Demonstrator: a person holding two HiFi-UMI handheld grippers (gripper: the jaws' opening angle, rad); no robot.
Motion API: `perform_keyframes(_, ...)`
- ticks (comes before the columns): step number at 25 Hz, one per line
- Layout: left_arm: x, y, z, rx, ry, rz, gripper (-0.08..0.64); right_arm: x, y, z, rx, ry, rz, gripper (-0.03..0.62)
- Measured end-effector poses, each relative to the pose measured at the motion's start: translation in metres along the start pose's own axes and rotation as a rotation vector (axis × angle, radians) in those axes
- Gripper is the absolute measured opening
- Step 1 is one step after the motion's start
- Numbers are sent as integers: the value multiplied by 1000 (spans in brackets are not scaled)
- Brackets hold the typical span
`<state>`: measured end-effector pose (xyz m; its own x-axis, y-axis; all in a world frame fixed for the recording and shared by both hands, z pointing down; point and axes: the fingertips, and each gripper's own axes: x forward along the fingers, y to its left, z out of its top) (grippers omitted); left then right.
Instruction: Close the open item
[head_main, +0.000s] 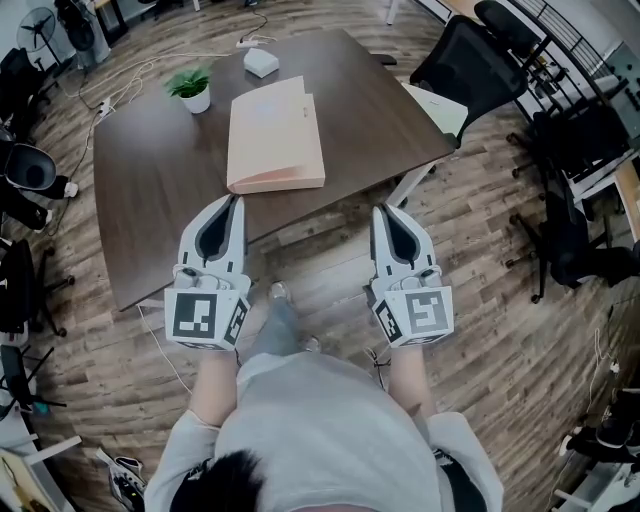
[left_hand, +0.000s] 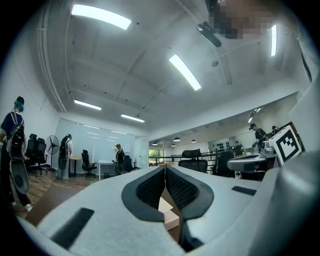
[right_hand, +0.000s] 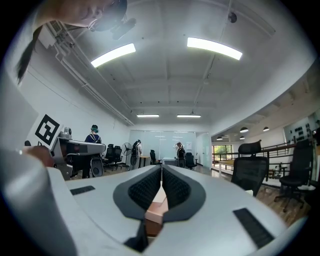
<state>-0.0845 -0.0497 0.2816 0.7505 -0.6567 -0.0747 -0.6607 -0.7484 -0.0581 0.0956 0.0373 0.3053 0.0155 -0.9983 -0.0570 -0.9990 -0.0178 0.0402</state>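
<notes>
A pale peach folder lies flat on the dark wooden table, its cover down and its thick edge facing me. Both grippers hover side by side above the floor, just short of the table's front edge. The left gripper points at the folder's near left corner, jaws shut with nothing between them. The right gripper is off the folder's right, also shut and empty. A strip of the folder shows below the closed left gripper. The folder shows the same way under the right gripper.
A small potted plant and a white box stand at the table's far side. A white sheet lies at its right edge. A black office chair is beyond the right corner. Cables trail on the floor at left. People stand far off.
</notes>
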Motion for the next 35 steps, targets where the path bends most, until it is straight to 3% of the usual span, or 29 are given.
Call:
perform_keyframes(23, 168, 78, -12, -17, -16, -117, 9, 154, -56, 2, -24, -13, -105, 14)
perform_keyframes(35, 214, 120, -23, -13, -11, -163, 9, 216, -54, 0, -38, -10, -120, 14)
